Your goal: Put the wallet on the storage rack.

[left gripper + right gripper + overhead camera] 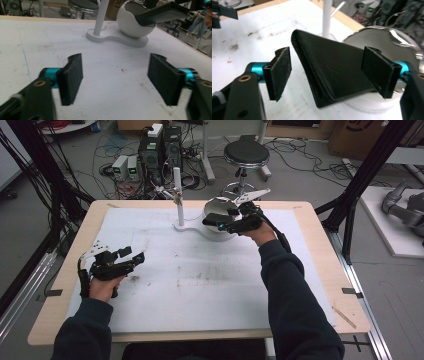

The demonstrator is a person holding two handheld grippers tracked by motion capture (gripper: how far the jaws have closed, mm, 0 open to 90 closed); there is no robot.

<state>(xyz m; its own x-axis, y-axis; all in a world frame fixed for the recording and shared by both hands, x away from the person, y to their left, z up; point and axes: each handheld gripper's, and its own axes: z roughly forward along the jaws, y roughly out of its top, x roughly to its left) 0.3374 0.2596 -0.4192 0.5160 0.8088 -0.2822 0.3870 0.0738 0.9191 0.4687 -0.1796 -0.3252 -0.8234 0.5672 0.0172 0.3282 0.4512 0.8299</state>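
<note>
The left hand-held gripper (131,255) hovers near the worktop's (70,265) left edge, jaws spread wide with nothing between them. Toward the far edge, at the middle, a white stand (178,195) and white bowl (130,22) share one base. The right hand-held gripper (327,68) is over the bowl, jaws spread; a black scoop-shaped piece (329,67) lies between them, and I cannot tell whether they touch it.
</note>
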